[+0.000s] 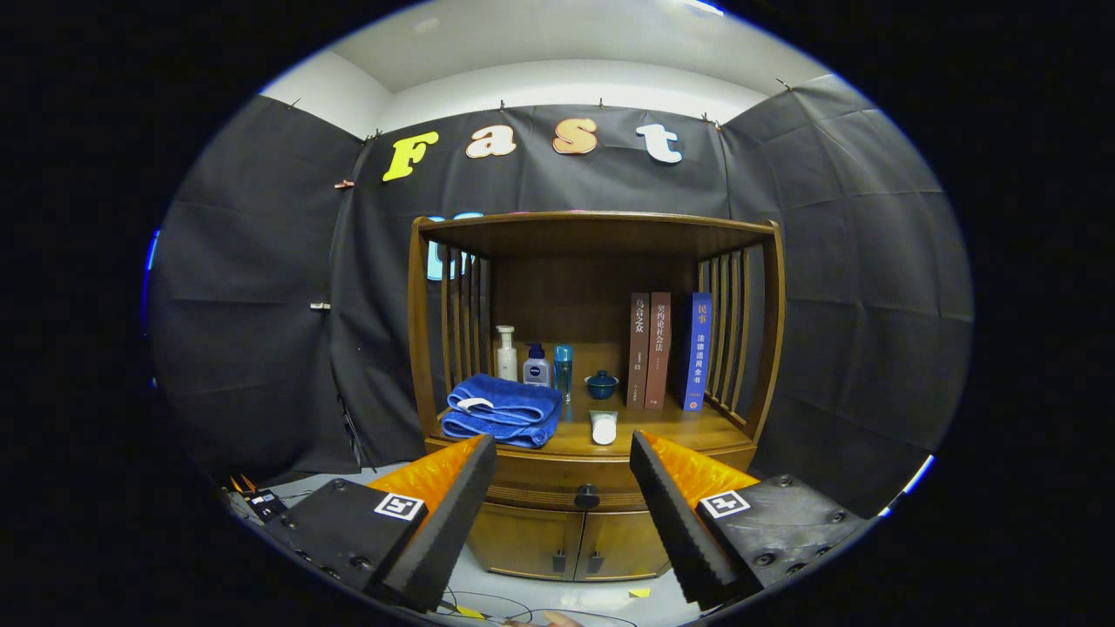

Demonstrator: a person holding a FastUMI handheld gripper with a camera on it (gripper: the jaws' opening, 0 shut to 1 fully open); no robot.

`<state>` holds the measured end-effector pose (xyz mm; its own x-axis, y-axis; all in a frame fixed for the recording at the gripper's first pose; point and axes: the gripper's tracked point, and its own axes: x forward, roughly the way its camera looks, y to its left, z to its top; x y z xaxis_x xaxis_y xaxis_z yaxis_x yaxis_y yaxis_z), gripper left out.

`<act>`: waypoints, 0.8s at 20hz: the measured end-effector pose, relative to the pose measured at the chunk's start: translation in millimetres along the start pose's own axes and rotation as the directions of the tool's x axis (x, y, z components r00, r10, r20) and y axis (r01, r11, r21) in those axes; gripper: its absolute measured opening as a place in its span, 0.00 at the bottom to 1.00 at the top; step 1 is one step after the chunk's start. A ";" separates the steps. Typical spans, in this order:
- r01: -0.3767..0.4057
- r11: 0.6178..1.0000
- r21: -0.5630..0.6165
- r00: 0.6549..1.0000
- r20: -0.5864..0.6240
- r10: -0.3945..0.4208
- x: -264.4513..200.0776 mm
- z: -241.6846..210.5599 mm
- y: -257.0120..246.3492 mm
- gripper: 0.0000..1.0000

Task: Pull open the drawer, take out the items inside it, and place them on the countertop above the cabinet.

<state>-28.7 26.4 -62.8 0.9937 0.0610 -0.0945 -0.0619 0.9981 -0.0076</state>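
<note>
Against the booth's black cloth wall, a wooden cabinet (597,374) stands facing the camera, its slatted sides rising to a flat top. Its drawer (557,488) runs left to right below the countertop (688,431), front closed flush, with a dark knob (587,496) at centre between the gripper's fingers and beyond them. The fingers hide both ends of the drawer front, and its contents cannot be seen. Two small doors (571,544) sit beneath it, partly cut off by the fingers. On the countertop, a folded blue towel (503,409) lies at the left; three upright books (669,350) stand at the right. Behind the towel stand three small bottles (535,357), their details hard to make out. A dark blue lidded cup (601,384) sits mid-shelf, and a white tube (604,427) lies near the front edge, pointing front to back. The gripper (563,488) hangs wide open, holding nothing, well short of the cabinet.
</note>
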 end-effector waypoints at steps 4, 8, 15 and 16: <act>-0.018 1.000 0.008 1.000 0.007 0.018 0.9 4.9 1.7 0.99; -0.027 1.000 0.012 1.000 -0.006 0.028 2.6 1.3 3.9 0.99; -0.037 0.999 0.001 0.999 -0.003 0.037 1.7 4.0 6.9 0.99; -0.037 0.999 0.002 0.999 -0.002 0.037 2.3 4.5 6.9 0.99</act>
<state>-26.4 33.5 -58.7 0.9905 0.0978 -0.0965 -0.0984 0.9951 -0.0017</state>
